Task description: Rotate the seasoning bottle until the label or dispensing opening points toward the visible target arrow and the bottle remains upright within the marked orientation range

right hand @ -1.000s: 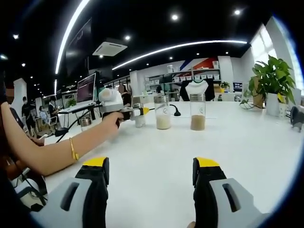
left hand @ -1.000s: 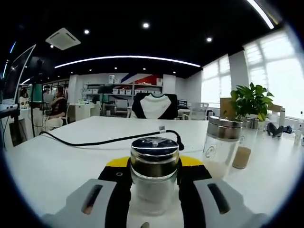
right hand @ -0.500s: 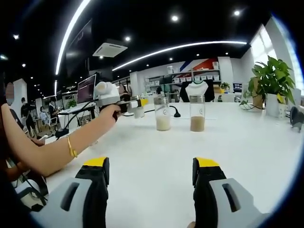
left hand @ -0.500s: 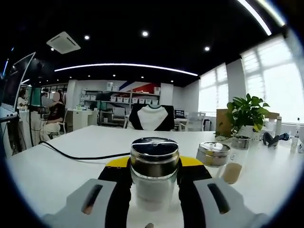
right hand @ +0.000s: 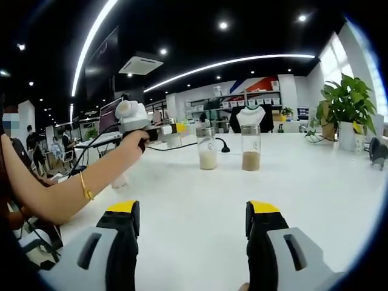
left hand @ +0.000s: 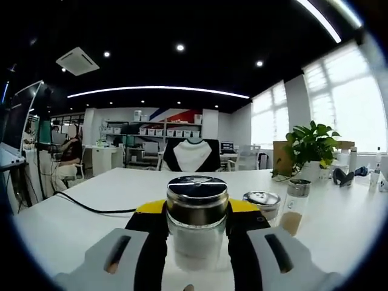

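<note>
Bottle (left hand: 197, 227) sits pinched between your left gripper's (left hand: 197, 242) fingers (left hand: 150, 233), upright, silver cap on top, pale powder inside. Compared with a second ago the counter (left hand: 73, 218) has dropped lower behind it and the two other jars (left hand: 262, 205) now sit below the cap line to the right of your fingers, so you have lifted it clear of the counter. In the right gripper view the left gripper (right hand: 167, 132) with the bottle is higher than before, held out by your hand (right hand: 134, 145) up and to the left of the right fingers.

Right gripper (right hand: 191, 233) is empty, fingers (right hand: 124, 233) spread wide over bare counter, the two jars (right hand: 208, 148) standing well ahead between them.

Meaning for the task: grasp is done and the bottle is in the air, rotation looks like the next step. No arrow or marked range is visible in either view, so you cannot judge alignment yet. Label side not readable from here. Keep it vertical when you set it down.
</note>
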The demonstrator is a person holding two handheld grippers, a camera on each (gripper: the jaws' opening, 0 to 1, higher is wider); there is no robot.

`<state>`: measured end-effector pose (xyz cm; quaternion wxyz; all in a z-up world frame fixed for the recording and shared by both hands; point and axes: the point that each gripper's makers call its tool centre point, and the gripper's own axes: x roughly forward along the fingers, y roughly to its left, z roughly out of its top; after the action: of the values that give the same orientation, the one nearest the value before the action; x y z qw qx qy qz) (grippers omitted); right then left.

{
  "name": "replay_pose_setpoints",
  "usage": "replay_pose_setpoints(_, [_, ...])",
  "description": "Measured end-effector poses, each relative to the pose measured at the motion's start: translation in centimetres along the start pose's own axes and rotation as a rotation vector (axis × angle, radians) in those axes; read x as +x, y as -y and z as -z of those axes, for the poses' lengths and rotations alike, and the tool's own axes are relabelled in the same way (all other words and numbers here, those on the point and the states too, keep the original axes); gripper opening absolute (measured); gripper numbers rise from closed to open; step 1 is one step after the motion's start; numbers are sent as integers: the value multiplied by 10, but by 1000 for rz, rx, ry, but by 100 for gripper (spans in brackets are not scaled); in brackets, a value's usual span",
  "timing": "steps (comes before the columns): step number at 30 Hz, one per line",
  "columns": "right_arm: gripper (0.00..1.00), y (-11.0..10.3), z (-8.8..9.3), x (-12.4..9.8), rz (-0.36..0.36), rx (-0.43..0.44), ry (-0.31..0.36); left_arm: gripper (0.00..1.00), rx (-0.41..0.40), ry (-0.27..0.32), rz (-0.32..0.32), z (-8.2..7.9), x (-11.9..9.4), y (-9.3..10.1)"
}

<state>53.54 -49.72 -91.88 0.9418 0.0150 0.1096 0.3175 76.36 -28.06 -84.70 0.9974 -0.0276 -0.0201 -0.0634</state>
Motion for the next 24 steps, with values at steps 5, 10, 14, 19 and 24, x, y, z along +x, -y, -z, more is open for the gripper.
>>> replay_pose_setpoints(5, [72, -7, 1, -3, -14, -3, 3, 38, -26, -7, 10, 0, -10, 6])
replay_pose_setpoints(10, [71, -14, 2, -5, -31, -5, 4, 38, -30, -13, 14, 4, -24, 9])
replay_pose_setpoints(14, [71, -15, 1, -7, -30, -3, 11, 38, -68, -9, 35, 5, -31, 15])
replay_pose_setpoints(19, [71, -24, 4, -13, -39, 3, 12, 38, -59, -24, 59, 10, -46, 25])
replay_pose_setpoints(24, [71, -33, 5, -19, -49, -4, 18, 38, -45, -21, 79, 10, -67, 34])
